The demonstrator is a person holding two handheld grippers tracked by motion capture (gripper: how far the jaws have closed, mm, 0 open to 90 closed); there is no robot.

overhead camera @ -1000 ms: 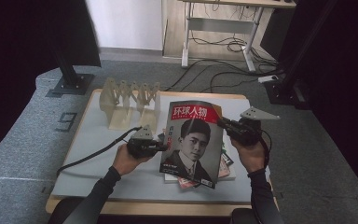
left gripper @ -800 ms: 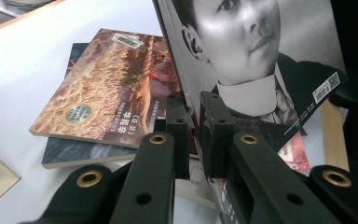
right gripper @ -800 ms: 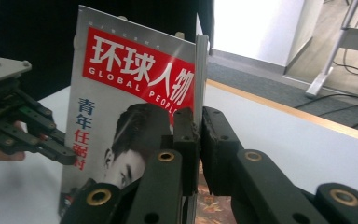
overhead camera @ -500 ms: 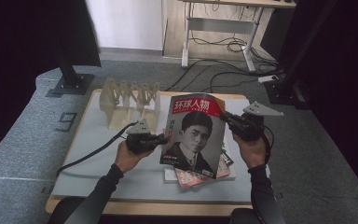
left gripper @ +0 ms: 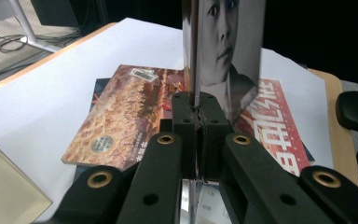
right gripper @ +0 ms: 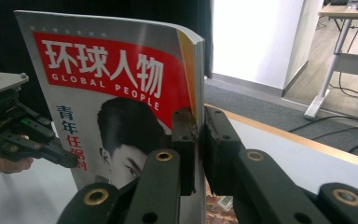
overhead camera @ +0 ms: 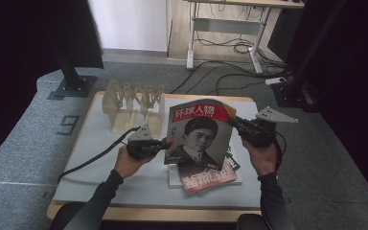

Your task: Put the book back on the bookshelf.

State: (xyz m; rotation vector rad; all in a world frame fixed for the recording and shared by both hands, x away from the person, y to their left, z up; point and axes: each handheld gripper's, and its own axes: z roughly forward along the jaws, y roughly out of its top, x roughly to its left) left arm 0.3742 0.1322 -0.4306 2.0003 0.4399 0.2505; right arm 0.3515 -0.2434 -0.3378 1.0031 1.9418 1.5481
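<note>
A magazine (overhead camera: 199, 134) with a red title band and a portrait on its cover is held up off the table, nearly upright. My left gripper (overhead camera: 166, 143) is shut on its left edge, low down. In the left gripper view the jaws (left gripper: 198, 112) pinch the magazine (left gripper: 228, 51) edge-on. My right gripper (overhead camera: 234, 122) is shut on the right edge, higher up. Its jaws (right gripper: 198, 135) clamp the page edge of the magazine (right gripper: 116, 93) in the right gripper view.
A stack of magazines (overhead camera: 208, 176) lies on the white mat (overhead camera: 100, 163) under the held one, an orange-brown cover (left gripper: 121, 116) and a red one (left gripper: 275, 130) among them. A beige slotted rack (overhead camera: 134, 103) stands at the back left. The wooden table edge (overhead camera: 153, 213) runs near me.
The magazine has tipped more upright and its lower edge has risen off the stack, uncovering the red magazine beneath. Both hands have barely shifted.
</note>
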